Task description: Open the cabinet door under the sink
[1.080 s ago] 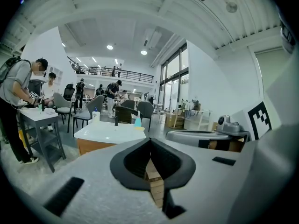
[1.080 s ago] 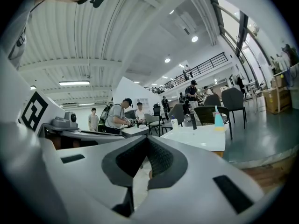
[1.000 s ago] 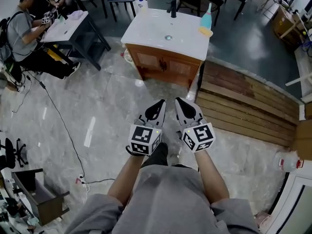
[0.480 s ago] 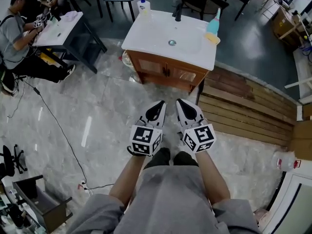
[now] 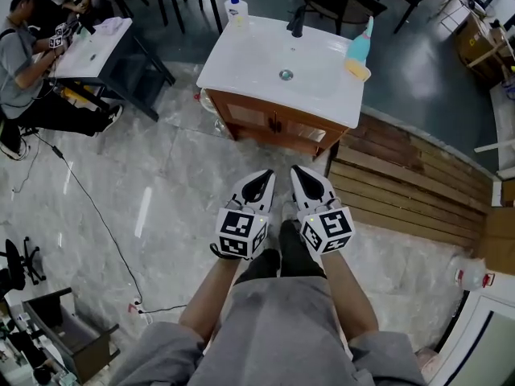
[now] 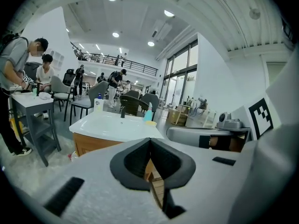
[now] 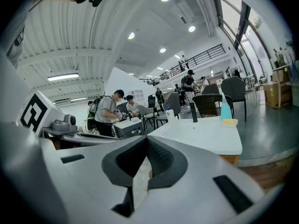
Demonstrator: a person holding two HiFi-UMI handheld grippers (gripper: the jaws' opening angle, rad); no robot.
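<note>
The sink cabinet (image 5: 269, 124) is a wooden unit with two doors and dark handles at their middle, under a white basin top (image 5: 265, 63). It stands a good step ahead of me on the marble floor. My left gripper (image 5: 261, 178) and right gripper (image 5: 302, 175) are held side by side in front of my body, both pointing at the cabinet and well short of it. Both are shut with nothing between the pads. In the left gripper view the left gripper (image 6: 150, 142) points toward the cabinet (image 6: 91, 143). The right gripper (image 7: 145, 142) sees the basin top (image 7: 205, 134).
A black faucet (image 5: 296, 21), a soap bottle (image 5: 234, 8), a turquoise bottle (image 5: 361, 45) and a yellow sponge (image 5: 358, 69) sit on the basin top. Wooden planking (image 5: 402, 187) lies to the right. A grey table (image 5: 100, 43) with people stands at left; a cable (image 5: 87, 190) crosses the floor.
The person has walked forward: the sink cabinet has come nearer and sits lower in the head view. Both grippers travelled with the body and stayed shut.
</note>
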